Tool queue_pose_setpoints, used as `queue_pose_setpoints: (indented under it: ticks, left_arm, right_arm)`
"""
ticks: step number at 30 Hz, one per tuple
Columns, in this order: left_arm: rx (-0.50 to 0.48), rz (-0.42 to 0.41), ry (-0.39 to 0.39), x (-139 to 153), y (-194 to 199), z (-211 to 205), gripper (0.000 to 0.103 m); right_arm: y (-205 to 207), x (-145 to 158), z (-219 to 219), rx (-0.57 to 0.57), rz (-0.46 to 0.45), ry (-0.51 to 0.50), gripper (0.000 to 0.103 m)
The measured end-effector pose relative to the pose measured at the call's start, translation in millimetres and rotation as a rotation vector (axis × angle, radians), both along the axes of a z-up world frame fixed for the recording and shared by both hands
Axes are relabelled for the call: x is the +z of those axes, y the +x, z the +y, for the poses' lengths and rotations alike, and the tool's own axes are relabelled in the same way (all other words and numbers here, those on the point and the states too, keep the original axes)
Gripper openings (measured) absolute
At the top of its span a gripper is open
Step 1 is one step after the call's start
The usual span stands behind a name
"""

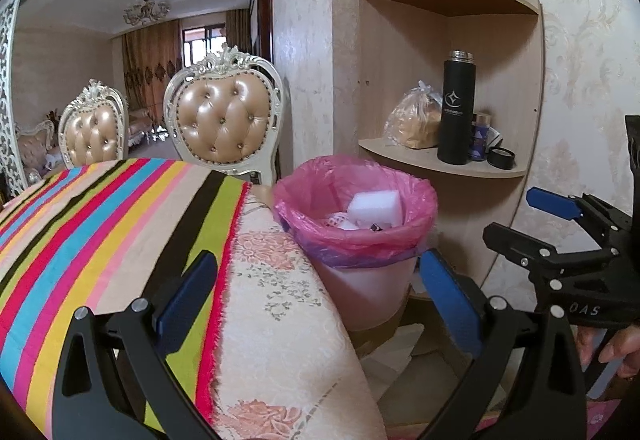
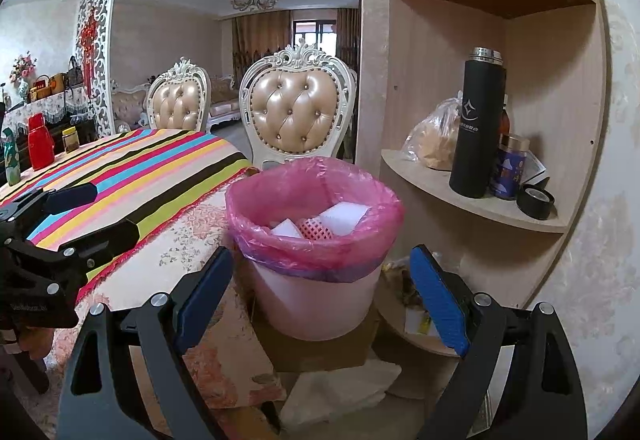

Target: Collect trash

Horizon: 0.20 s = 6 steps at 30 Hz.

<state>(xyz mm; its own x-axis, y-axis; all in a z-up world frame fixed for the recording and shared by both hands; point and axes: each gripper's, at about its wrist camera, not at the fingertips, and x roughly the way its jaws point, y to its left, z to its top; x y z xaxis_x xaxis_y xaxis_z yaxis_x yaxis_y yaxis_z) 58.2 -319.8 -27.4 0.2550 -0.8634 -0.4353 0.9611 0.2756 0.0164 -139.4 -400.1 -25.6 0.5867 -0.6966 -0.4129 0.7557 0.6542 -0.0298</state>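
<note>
Your left gripper (image 1: 320, 288) and right gripper (image 2: 324, 292) both hang with fingers spread wide, holding nothing. The white plastic bin with a pink liner (image 2: 316, 236) stands on a cardboard box (beside the striped-cloth table (image 2: 140, 168)); white foam blocks (image 2: 344, 218) and red netting lie inside.

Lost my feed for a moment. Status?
Left gripper open, empty. Right gripper open, empty. Pink-lined bin ahead, white foam inside. Nothing in the way.
</note>
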Motion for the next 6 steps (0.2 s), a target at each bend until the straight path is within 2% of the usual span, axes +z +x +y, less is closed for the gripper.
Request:
queue_pose_setpoints:
  ticks: [6]
  left_arm:
    - [-0.009, 0.022, 0.010, -2.2, 3.9, -1.7, 0.098]
  right_arm:
    - [1.7, -1.7, -1.2, 0.006, -0.002, 0.006, 0.085]
